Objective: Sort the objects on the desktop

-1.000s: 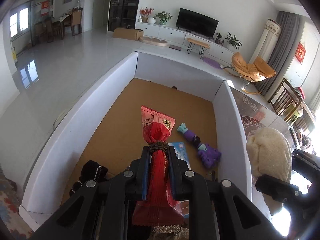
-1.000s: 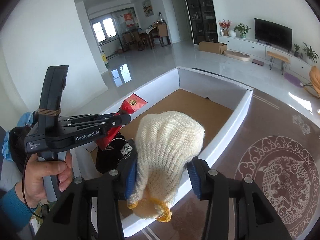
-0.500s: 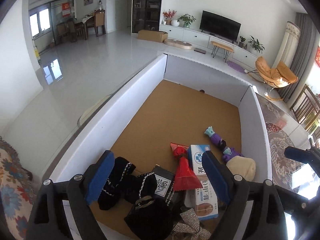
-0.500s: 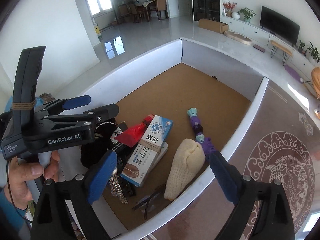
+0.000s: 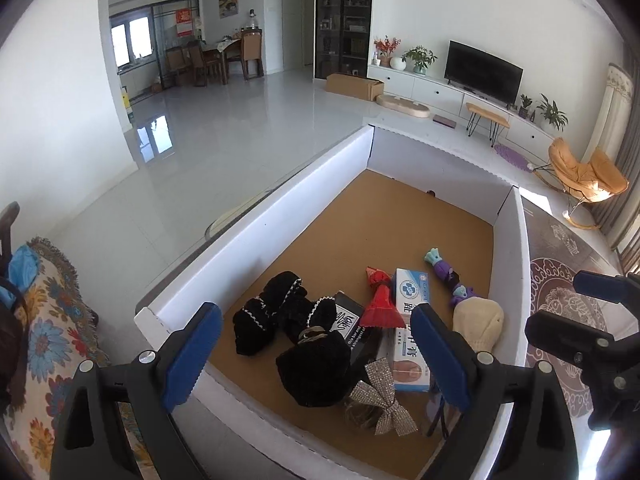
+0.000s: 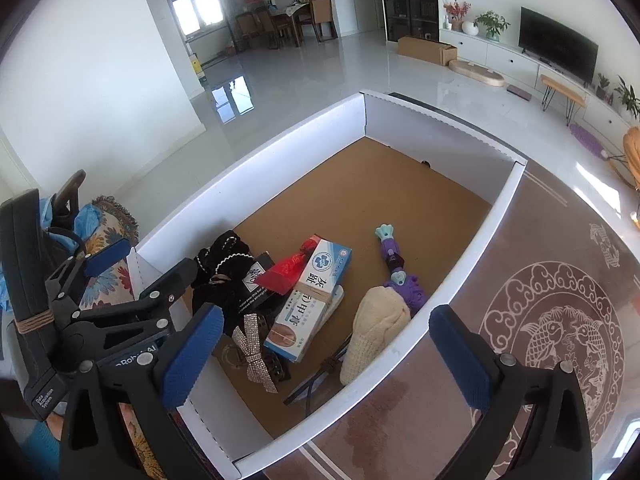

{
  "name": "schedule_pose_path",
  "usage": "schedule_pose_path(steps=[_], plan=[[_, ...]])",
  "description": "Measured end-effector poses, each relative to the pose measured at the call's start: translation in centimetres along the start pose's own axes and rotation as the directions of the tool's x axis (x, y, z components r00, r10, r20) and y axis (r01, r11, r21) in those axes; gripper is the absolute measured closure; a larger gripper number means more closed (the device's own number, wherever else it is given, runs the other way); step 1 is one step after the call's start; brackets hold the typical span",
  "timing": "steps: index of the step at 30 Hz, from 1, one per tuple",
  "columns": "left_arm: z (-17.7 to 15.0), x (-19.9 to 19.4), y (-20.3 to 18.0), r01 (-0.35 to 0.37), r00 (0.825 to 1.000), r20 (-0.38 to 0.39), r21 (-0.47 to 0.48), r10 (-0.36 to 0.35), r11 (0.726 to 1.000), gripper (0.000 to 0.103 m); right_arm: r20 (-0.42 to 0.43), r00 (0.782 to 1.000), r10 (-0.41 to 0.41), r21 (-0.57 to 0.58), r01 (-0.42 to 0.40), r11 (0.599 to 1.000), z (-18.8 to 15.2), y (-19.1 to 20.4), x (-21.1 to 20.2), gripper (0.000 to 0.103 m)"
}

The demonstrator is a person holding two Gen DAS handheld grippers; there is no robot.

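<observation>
Both your grippers hang spread wide and empty: left gripper (image 5: 316,354) above the near wall of the white box (image 5: 256,224), right gripper (image 6: 326,354) above its near right corner.

Risks: everything is heaped at the near end of the box, so a low pass with splayed fingers could snag the sequin bow (image 5: 384,400) or drag the black fabric items (image 5: 276,320). The cream knit glove (image 6: 374,330) leans on the right wall and could slump onto the glasses (image 6: 316,380) beside it.

Also in the box, all near that same end: red snack packet (image 6: 286,272) lying on the blue-white carton (image 6: 310,300), black carton (image 5: 352,326) under it, purple toy (image 6: 398,268) just beyond the glove. Far half of the box floor holds nothing but a tiny dark speck.
</observation>
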State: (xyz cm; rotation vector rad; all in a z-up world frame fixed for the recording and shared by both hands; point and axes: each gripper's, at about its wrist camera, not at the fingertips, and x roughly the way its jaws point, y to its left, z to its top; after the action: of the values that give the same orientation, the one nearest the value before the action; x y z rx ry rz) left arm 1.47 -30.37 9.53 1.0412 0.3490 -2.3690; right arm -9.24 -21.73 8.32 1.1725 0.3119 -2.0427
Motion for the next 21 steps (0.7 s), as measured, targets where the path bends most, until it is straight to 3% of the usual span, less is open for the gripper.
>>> schedule_pose_path(steps=[2, 8, 21], plan=[[0.1, -0.3, 0.0, -0.015, 1.000, 0.001, 0.012, 0.015, 1.000, 0.007, -0.007, 0.999, -0.035, -0.016, 0.035, 0.999, 0.0, 0.4, 0.3, 0.000], [0.0, -1.1, -0.3, -0.053, 0.998, 0.019, 0.038, 0.052, 0.998, 0.007, -0.076, 0.996, -0.045, -0.060, 0.041, 0.997, 0.3, 1.9, 1.2, 0.000], [-0.4, -1.0, -0.6, -0.045, 0.999, 0.009, 0.056, 0.045, 0.997, 0.007, -0.053, 0.994, -0.091, -0.050, 0.088, 0.995, 0.4, 1.3, 1.4, 0.000]])
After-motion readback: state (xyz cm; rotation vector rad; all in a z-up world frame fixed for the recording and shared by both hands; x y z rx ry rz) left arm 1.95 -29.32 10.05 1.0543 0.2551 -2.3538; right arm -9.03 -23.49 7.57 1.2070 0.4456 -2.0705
